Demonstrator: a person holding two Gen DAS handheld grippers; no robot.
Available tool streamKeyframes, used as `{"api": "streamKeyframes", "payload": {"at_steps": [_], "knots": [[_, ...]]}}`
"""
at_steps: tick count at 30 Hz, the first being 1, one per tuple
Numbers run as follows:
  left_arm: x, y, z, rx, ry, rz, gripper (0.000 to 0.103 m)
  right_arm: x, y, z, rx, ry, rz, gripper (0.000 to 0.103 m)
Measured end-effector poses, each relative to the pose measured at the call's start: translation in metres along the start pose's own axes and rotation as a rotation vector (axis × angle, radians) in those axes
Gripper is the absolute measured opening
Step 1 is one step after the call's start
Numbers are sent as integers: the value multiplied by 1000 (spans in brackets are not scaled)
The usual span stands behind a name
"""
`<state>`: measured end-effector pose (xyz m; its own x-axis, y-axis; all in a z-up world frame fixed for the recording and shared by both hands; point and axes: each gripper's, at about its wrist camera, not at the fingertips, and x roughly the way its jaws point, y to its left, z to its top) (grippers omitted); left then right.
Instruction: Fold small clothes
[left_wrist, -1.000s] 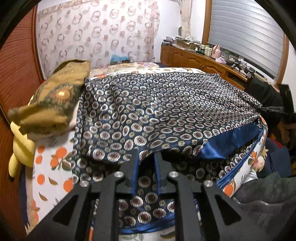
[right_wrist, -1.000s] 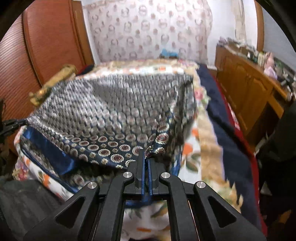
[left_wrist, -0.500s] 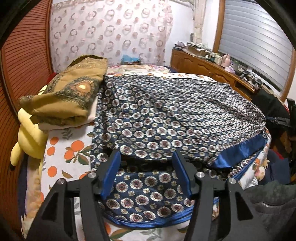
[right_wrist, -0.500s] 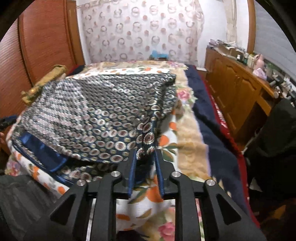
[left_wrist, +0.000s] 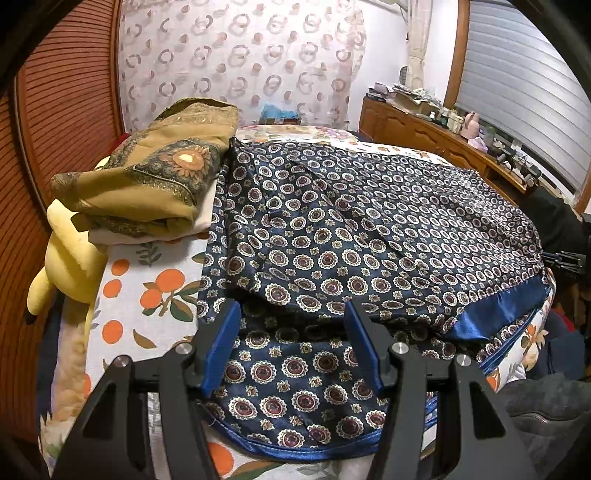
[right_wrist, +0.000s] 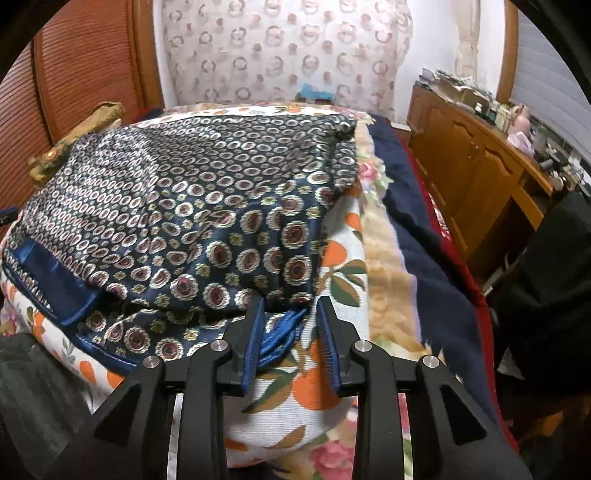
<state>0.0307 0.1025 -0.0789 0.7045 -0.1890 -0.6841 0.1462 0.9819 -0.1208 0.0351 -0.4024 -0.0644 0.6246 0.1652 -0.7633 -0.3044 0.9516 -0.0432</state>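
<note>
Shiny dark blue cloth with round flower spots (left_wrist: 369, 236) lies folded over on the bed with the orange-fruit sheet (left_wrist: 147, 295). The left gripper (left_wrist: 291, 332) hangs half open over the near edge, holding nothing. In the right view, the right gripper (right_wrist: 290, 321) has just let go, and a blue hem (right_wrist: 280, 332) sits loose between its jaws. I think both should lift straight away so the fold stays flat.
</note>
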Motion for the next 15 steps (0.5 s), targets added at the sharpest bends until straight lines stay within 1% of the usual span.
{"api": "streamKeyframes", "payload": {"at_steps": [1,2,4,7,10,11,13,14,15], "knots": [[1,0,0,0,1,0,58,0,2,0,-11,3,4,11],[2,-1,0,0,3,2,58,0,4,1,-24,9,3,6],[3,-1,1,1,0,9,58,-3,6,-1,-37,24,0,2],[3,0,2,-7,-8,17,58,-18,0,-5,-33,31,-23,1],[2,2,3,-10,-19,33,58,-34,-14,-2,20,14,-59,1],[1,4,4,-13,-23,40,58,-37,-17,0,25,9,-68,4],[-1,7,6,-25,-35,48,58,-44,-18,6,32,-11,-61,5],[-1,9,8,-34,-39,51,58,-46,-18,7,36,-23,-60,8],[-1,11,9,-40,-40,56,58,-49,-16,9,35,-37,-65,9]]}}
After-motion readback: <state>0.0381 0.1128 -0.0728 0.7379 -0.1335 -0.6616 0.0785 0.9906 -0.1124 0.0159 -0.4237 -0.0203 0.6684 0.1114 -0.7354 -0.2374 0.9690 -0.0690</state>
